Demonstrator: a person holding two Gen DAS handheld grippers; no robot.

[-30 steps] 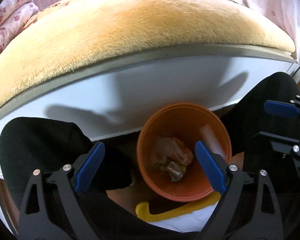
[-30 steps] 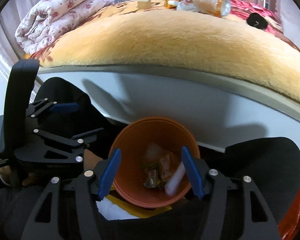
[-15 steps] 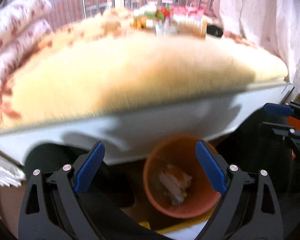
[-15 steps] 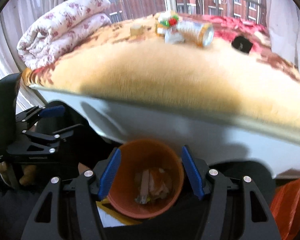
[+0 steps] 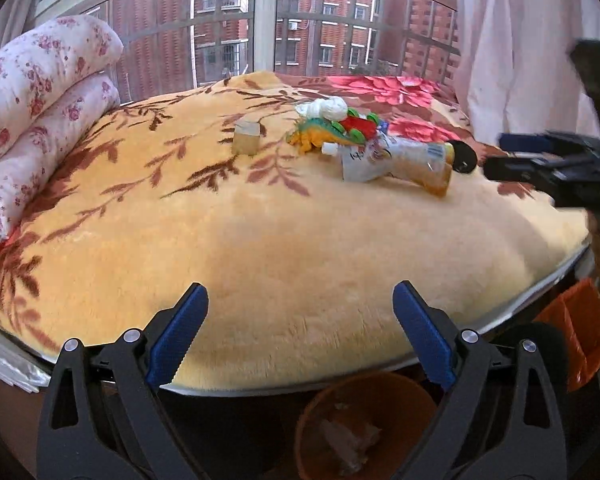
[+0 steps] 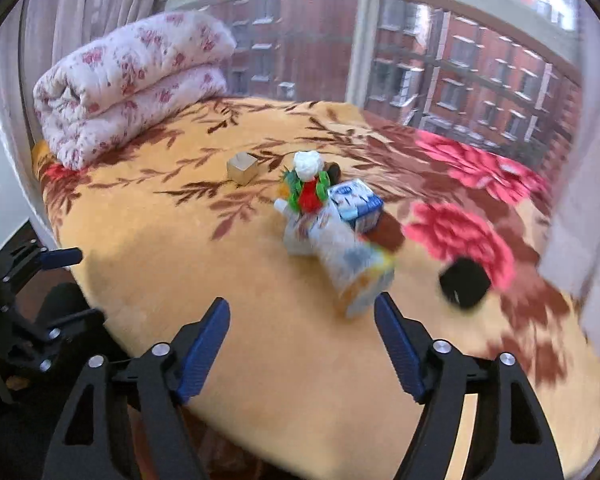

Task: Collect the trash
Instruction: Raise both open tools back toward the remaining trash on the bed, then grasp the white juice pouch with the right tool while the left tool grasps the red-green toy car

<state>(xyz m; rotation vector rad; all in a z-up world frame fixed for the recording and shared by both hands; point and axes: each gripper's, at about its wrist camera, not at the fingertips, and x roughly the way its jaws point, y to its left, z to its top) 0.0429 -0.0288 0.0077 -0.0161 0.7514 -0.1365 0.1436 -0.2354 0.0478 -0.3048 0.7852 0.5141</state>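
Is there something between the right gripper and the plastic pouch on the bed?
Nothing visible. The right gripper is open and the plastic pouch lies just ahead, with only bare blanket between.

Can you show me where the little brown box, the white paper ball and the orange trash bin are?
little brown box (image 6: 242, 167), right wrist view, on its front face.
white paper ball (image 6: 308, 164), right wrist view, on its crumpled middle.
orange trash bin (image 5: 412, 390), left wrist view, on its far inner wall.
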